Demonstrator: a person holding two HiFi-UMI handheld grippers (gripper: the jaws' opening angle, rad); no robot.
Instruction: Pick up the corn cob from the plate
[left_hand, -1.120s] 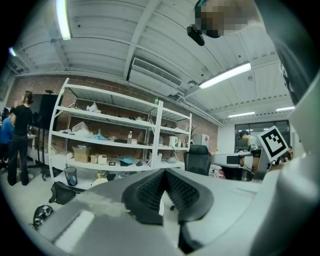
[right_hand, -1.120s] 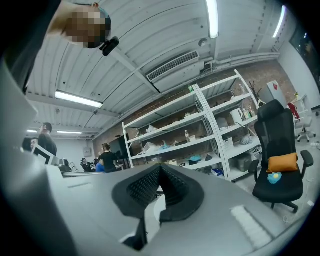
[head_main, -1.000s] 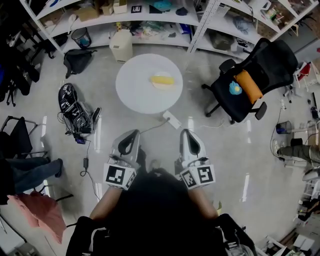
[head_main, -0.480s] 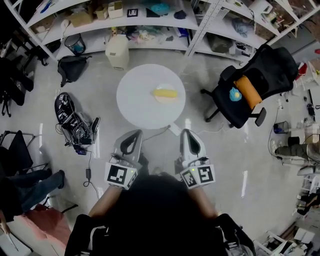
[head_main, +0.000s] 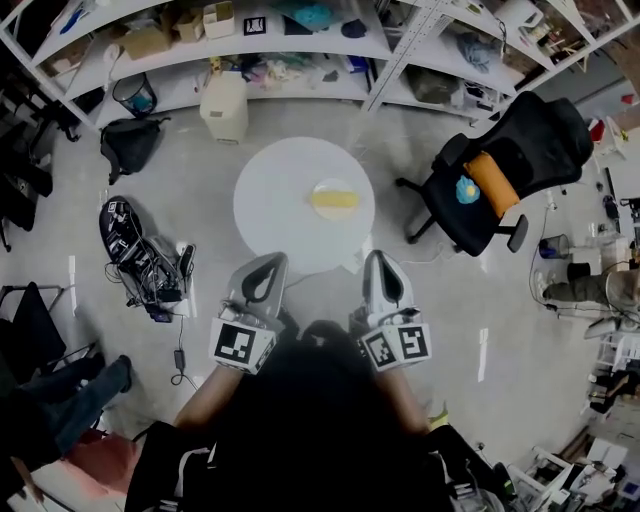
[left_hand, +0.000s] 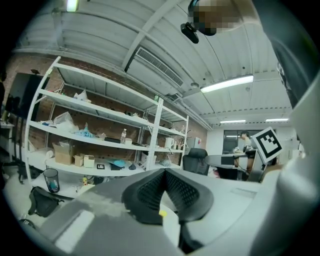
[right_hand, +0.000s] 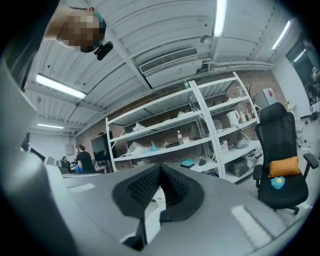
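Grey-shelled and tagged with a black-and-white marker cube, the left gripper points about level toward the round white table. Its jaws are pressed together with nothing between them. Ahead of this claw and off to its right, the corn cob lies on a pale plate on the table, well apart from both claws. The cob's long axis runs crosswise to the line the claws point along, so either would meet it broadside. The right gripper is likewise closed and empty. The cob sits ahead of it and slightly to its left, which makes this claw look the nearer one. Either claw's jaws would have to spread before straddling the cob across its narrow girth.
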